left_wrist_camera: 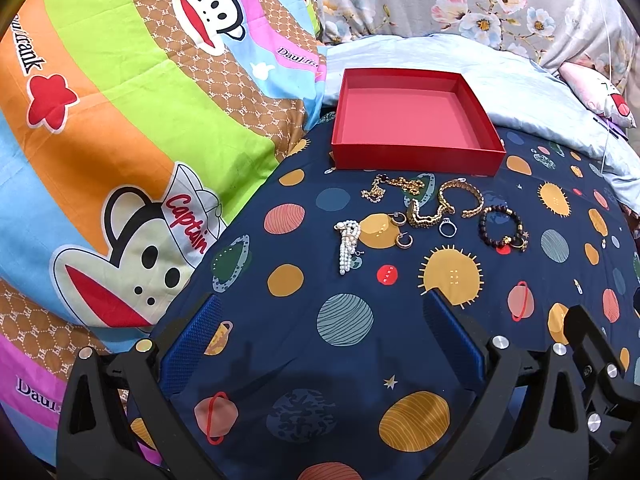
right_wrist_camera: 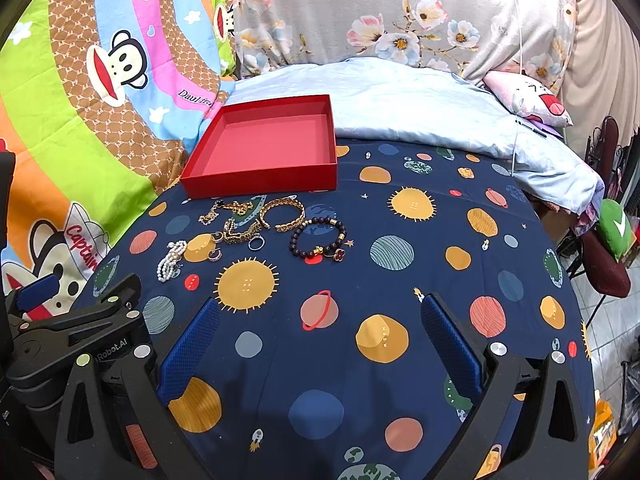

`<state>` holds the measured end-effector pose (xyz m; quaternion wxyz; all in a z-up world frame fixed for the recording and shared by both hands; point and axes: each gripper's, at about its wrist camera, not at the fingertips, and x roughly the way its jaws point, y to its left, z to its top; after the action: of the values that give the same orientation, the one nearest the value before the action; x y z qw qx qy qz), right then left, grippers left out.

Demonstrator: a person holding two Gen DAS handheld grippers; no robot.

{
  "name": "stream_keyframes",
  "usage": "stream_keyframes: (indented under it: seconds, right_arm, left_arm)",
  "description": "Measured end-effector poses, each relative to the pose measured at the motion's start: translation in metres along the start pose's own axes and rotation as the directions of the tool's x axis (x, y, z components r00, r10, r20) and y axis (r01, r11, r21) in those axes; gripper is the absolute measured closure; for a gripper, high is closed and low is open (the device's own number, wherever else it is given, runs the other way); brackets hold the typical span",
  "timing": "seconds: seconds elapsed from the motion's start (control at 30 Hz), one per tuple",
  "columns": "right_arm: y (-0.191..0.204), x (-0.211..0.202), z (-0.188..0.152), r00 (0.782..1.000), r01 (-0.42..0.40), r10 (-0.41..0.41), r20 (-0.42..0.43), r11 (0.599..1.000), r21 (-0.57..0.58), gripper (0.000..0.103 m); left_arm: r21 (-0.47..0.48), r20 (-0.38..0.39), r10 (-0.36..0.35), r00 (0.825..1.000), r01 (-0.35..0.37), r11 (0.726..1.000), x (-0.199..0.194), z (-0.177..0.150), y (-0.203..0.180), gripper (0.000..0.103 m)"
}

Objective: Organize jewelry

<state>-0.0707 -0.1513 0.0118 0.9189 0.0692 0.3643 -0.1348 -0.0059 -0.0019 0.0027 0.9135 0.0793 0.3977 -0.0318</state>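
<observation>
An empty red box [left_wrist_camera: 416, 120] [right_wrist_camera: 264, 148] sits at the back of the navy planet-print cloth [left_wrist_camera: 344, 360] [right_wrist_camera: 360, 280]. In front of it lie a gold chain necklace [left_wrist_camera: 394, 188] [right_wrist_camera: 228, 209], a gold cuff bracelet [left_wrist_camera: 460, 198] [right_wrist_camera: 282, 214], a dark bead bracelet [left_wrist_camera: 504, 228] [right_wrist_camera: 318, 238], a silver ring [left_wrist_camera: 447, 227] [right_wrist_camera: 256, 243], two hoop earrings [left_wrist_camera: 403, 240] [right_wrist_camera: 215, 255] and a pearl piece [left_wrist_camera: 347, 246] [right_wrist_camera: 171, 259]. My left gripper [left_wrist_camera: 320, 312] and right gripper [right_wrist_camera: 320, 316] both hover open, short of the jewelry, with nothing between the fingers.
A colourful monkey-print quilt [left_wrist_camera: 120, 120] [right_wrist_camera: 80, 100] rises on the left. A pale blue blanket [left_wrist_camera: 540, 100] [right_wrist_camera: 440, 108] and floral bedding [right_wrist_camera: 400, 12] lie behind. A pink pillow [right_wrist_camera: 528, 100] is at the right rear. The left gripper's body [right_wrist_camera: 72, 320] shows at the right view's left edge.
</observation>
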Motion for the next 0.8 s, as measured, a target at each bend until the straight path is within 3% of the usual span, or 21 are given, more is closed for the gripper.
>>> stream_keyframes:
  seconds: [0.8]
  right_arm:
    - [-0.0033, 0.0099, 0.0004, 1.000, 0.005, -0.005, -0.007, 1.000, 0.004, 0.005]
  left_arm:
    - [0.005, -0.016, -0.001, 1.000, 0.001, 1.000, 0.0076, 0.0019, -0.0041, 0.005]
